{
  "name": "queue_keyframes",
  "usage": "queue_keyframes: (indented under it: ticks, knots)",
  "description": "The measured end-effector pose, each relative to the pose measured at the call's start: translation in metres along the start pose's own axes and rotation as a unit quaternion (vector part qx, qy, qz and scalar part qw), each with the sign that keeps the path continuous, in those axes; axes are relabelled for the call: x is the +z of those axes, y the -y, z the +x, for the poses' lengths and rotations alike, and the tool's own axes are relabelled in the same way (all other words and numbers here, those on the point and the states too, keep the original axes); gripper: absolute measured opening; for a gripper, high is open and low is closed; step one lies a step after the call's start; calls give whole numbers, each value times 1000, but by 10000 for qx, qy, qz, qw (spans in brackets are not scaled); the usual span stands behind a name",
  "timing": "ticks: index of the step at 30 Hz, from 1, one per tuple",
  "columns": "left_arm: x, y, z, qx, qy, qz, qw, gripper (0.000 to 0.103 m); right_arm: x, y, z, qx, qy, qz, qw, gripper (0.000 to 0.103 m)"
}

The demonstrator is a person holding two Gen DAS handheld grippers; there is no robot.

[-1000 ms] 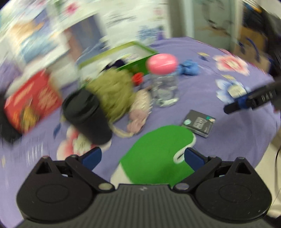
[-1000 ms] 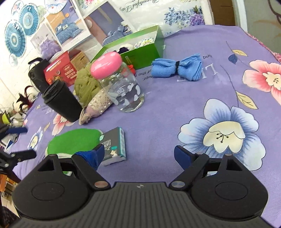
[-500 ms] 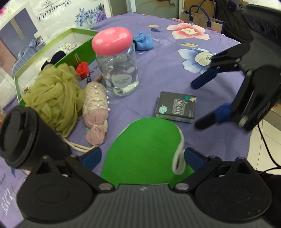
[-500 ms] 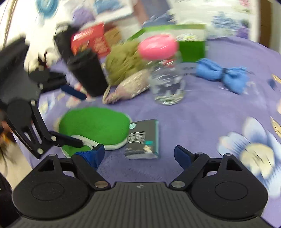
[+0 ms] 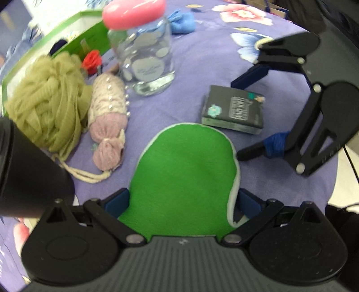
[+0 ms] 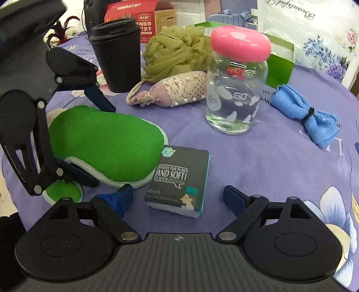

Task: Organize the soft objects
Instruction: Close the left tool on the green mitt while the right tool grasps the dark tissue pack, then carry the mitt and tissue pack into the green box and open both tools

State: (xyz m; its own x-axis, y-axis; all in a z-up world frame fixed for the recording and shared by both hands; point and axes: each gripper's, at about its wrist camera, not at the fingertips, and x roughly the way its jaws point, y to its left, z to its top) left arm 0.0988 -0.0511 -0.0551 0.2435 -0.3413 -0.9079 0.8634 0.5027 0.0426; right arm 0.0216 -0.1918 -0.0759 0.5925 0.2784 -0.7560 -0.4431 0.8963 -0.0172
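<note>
Right wrist view shows what the left one lacks: red box (image 6: pixel 136 16) behind the black cup (image 6: pixel 119 56), full blue cloth (image 6: pixel 305 112) tied in the middle, and print on the tissue pack (image 6: pixel 179 179). Left view alone shows the red flower (image 5: pixel 90 60) beside the green box (image 5: pixel 74 40). Green mitt (image 5: pixel 184 177) lies flat on the purple surface (image 5: pixel 202 74), between the left tongs (image 5: pixel 182 201), which are wide open, fingers either side of it, contact unclear. Right tongs (image 6: pixel 177 200) are wide open, empty, straddling the tissue pack's near end. Cup is cut off at the left view's edge; mitt's cuff hides under the left tongs. Loofah (image 5: pixel 47 101), lace pouch (image 5: pixel 107 119), jar (image 5: pixel 143 56) sit behind. Since 0.5 s ago both tongs have moved closer in; right view is no longer blurred.
</note>
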Motion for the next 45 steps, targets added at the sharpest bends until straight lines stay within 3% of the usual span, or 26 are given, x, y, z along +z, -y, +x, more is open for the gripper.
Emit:
queue_keyframes:
  ticks: [6, 9, 11, 12, 13, 14, 15, 16, 19, 23, 26, 30, 33, 39, 45]
  knots:
    - [-5, -5, -1, -17, 52, -230, 9997, 100, -3, 3, 3, -93, 257, 263, 9993, 80]
    - [-6, -8, -2, -53, 59, -357, 9993, 93, 2, -1, 5, -186, 181, 254, 9993, 78]
    - [-6, -8, -6, -47, 47, -462, 9989, 79, 4, -5, 4, -273, 150, 265, 9992, 73]
    - [-7, -9, -10, -49, 53, -550, 9985, 62, 3, -8, 4, -255, 202, 174, 9993, 66]
    - [-8, -11, -15, -21, 27, -692, 9976, 48, 0, -7, 2, -196, 265, 153, 9993, 46]
    - [-9, -14, -20, -38, -31, -866, 9962, 40, -2, -6, -2, -163, 349, 243, 9990, 31]
    - [-11, -16, -25, -35, -70, -1059, 9944, 24, -3, -3, -5, -165, 405, 358, 9984, 30]
    - [-15, -18, -30, -26, -99, -1251, 9921, 19, -4, -3, -8, -136, 414, 412, 9982, 30]
    - [-31, -19, -57, -68, 30, -1684, 9857, 18, -9, -6, -21, -112, 513, 421, 9977, 30]
    - [-49, -22, -104, 144, 205, -2005, 9794, 18, -7, -9, -53, -56, 858, 486, 9951, 30]
    - [-44, -40, -141, 285, 427, -2143, 9754, 18, 8, -5, -72, 22, 1065, 423, 9934, 30]
    - [-9, -81, -182, 1001, 782, -2088, 9697, 18, 56, 21, -85, 55, 1483, 467, 9878, 30]
    - [39, -123, -195, 1302, 979, -2075, 9646, 18, 107, 47, -80, -98, 1711, 454, 9842, 30]
    - [139, -198, -169, 1516, 1228, -1932, 9616, 18, 205, 102, -32, -500, 1689, 372, 9837, 30]
    - [200, -252, -89, 1365, 862, -2079, 9647, 19, 253, 144, 36, -667, 1357, 352, 9879, 31]
